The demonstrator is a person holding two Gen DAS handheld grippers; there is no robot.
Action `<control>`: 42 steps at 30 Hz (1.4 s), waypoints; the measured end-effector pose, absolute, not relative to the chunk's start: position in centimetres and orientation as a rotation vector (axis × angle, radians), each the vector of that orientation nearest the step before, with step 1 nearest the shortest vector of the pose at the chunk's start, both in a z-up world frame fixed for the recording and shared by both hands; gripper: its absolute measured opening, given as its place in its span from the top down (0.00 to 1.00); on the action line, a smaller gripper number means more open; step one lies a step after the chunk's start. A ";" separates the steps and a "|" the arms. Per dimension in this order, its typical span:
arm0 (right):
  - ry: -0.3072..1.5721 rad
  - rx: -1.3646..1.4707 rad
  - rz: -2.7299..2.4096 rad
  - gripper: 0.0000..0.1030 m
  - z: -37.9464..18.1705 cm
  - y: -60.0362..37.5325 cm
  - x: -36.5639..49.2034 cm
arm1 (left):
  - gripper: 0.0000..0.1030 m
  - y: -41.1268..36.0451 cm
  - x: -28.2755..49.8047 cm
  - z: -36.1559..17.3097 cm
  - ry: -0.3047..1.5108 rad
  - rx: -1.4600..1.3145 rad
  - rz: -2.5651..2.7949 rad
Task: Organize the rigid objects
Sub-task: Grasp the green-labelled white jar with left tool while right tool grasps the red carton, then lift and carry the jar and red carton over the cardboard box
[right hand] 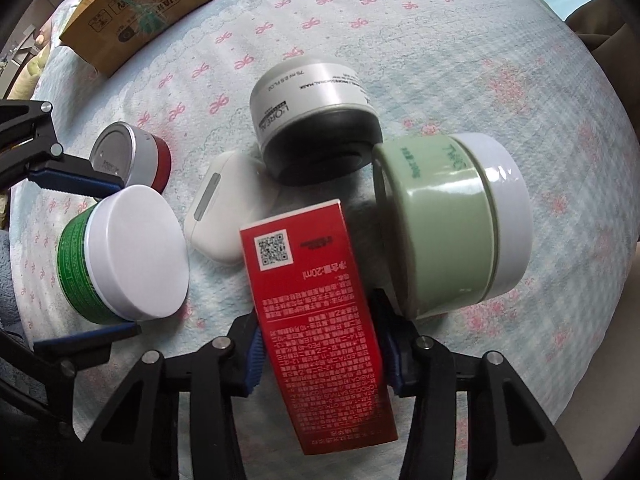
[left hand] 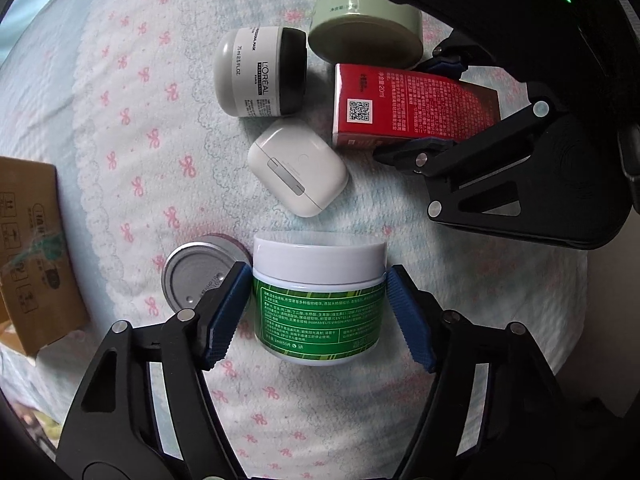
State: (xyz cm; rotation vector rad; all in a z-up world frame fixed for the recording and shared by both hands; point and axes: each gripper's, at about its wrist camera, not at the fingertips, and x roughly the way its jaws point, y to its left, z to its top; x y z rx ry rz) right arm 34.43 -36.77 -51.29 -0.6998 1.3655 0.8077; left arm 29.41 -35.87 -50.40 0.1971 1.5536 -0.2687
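My left gripper [left hand: 318,312] is shut on a green-labelled jar with a white lid [left hand: 320,300], lying on its side; the jar also shows in the right wrist view [right hand: 120,256]. My right gripper [right hand: 322,360] is shut on a red box [right hand: 316,320], which also shows in the left wrist view [left hand: 408,106]. Between them lie a white earbud case [left hand: 298,166], a grey and black L'Oreal jar [left hand: 260,72], a pale green jar [left hand: 364,28] and a small silver-topped red tin [left hand: 200,276]. All rest on a pale bedspread with pink bows [left hand: 140,120].
A brown cardboard box [left hand: 32,248] sits at the left edge of the bedspread; it also shows in the right wrist view [right hand: 140,8] at the far left. The pale green jar [right hand: 452,224] lies right against the red box and my right gripper's finger.
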 end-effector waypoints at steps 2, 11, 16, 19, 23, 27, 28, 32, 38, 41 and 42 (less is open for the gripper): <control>1.362 -0.693 0.801 0.58 -51.2 -36.8 34.3 | 0.35 -36.4 29.3 -50.5 1.544 0.224 -0.274; 1.368 -0.670 0.792 0.58 -51.4 -38.1 34.3 | 0.33 -35.8 29.2 -51.5 1.580 0.142 -0.252; 1.380 -0.635 0.773 0.58 -51.9 -38.2 34.2 | 0.33 -35.6 29.7 -53.3 1.600 0.139 -0.275; 1.378 -0.616 0.759 0.59 -52.0 -38.3 34.5 | 0.34 -35.6 29.6 -53.3 1.600 0.107 -0.291; 1.367 -0.623 0.740 0.59 -51.7 -38.2 34.2 | 0.34 -34.6 29.5 -53.1 1.597 0.034 -0.300; 1.372 -0.590 0.709 0.60 -51.1 -38.2 33.5 | 0.34 -32.8 29.1 -52.7 1.580 -0.006 -0.302; 1.372 -0.582 0.700 0.60 -50.8 -38.4 33.4 | 0.34 -32.4 29.0 -52.6 1.578 -0.019 -0.300; 1.365 -0.536 0.653 0.60 -49.7 -39.0 32.7 | 0.34 -31.2 28.5 -52.0 1.560 -0.039 -0.299; 1.355 -0.469 0.585 0.60 -47.1 -40.2 32.0 | 0.34 -30.3 28.3 -49.5 1.502 -0.039 -0.314; 1.344 -0.432 0.548 0.60 -45.0 -40.6 31.6 | 0.34 -29.2 28.0 -47.2 1.464 -0.055 -0.317; 1.341 -0.417 0.532 0.60 -44.1 -40.7 31.6 | 0.34 -29.0 27.9 -46.2 1.448 -0.057 -0.318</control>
